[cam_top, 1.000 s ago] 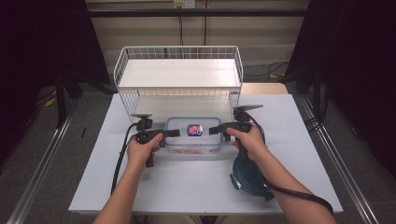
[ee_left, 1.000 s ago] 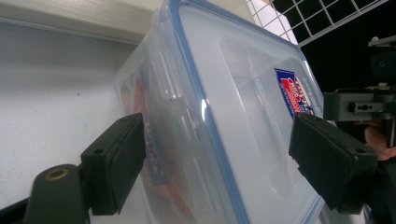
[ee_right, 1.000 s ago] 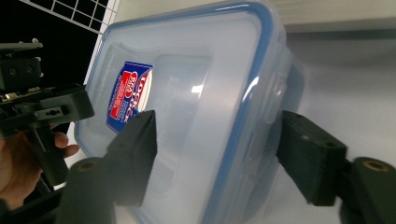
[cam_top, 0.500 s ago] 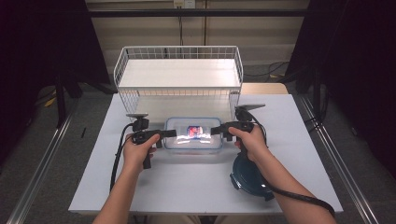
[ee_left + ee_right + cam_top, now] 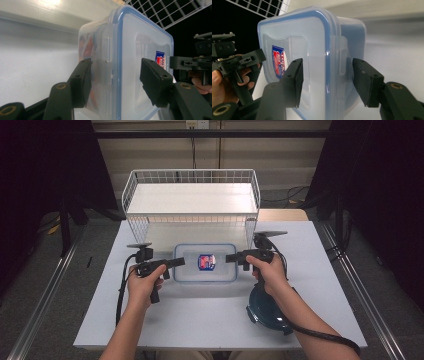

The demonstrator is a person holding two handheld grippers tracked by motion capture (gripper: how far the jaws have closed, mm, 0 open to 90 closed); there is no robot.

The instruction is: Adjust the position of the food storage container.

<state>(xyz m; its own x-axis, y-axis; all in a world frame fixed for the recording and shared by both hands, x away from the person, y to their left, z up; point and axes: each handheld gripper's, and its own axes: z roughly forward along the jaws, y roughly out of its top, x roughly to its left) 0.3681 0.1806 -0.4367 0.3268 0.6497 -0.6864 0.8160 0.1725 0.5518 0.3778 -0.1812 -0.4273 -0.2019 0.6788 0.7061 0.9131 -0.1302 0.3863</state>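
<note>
At frame centre, the left gripper (image 5: 177, 262) and right gripper (image 5: 232, 257) straddle the lidded container's (image 5: 205, 263) end latches, jaws spread (likely to unclip them).

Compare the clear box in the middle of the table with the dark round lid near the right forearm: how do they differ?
The clear box is rectangular, blue-rimmed and see-through; the round lid is dark and opaque. The box sits centrally between the left tool and right tool; the lid lies at the front edge, partly under the forearm. Both rest on the table.

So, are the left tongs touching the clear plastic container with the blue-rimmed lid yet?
Apart. In the left gripper view the left tongs straddle the clear blue-rimmed container's side latch, with a gap showing at each black pad.
</note>
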